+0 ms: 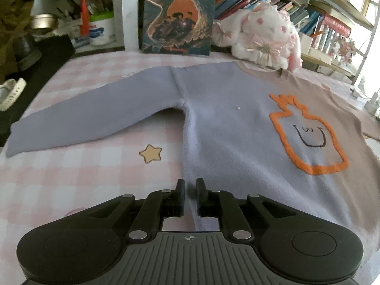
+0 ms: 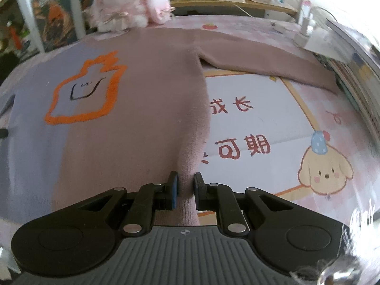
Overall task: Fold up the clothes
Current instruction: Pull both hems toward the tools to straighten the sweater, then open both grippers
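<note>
1. The left gripper (image 1: 190,191) has its black jaws nearly together, pinching the lavender side edge of the sweater (image 1: 237,128).
2. The right gripper (image 2: 185,190), blue-padded, clamps a raised fold of the sweater's dusty-pink side edge.
3. The fuzzy two-tone knit lies flat on a pink checked bed sheet (image 1: 83,178), both sleeves spread outward, with an orange outlined figure (image 1: 308,137) stitched at mid-chest.
4. Beyond its collar sit a fluffy plush rabbit (image 1: 263,35) and an upright book (image 1: 178,16).

A pink checked bed (image 1: 71,178) carries a spread sweater (image 1: 237,130) and plush rabbit (image 1: 261,38).
</note>
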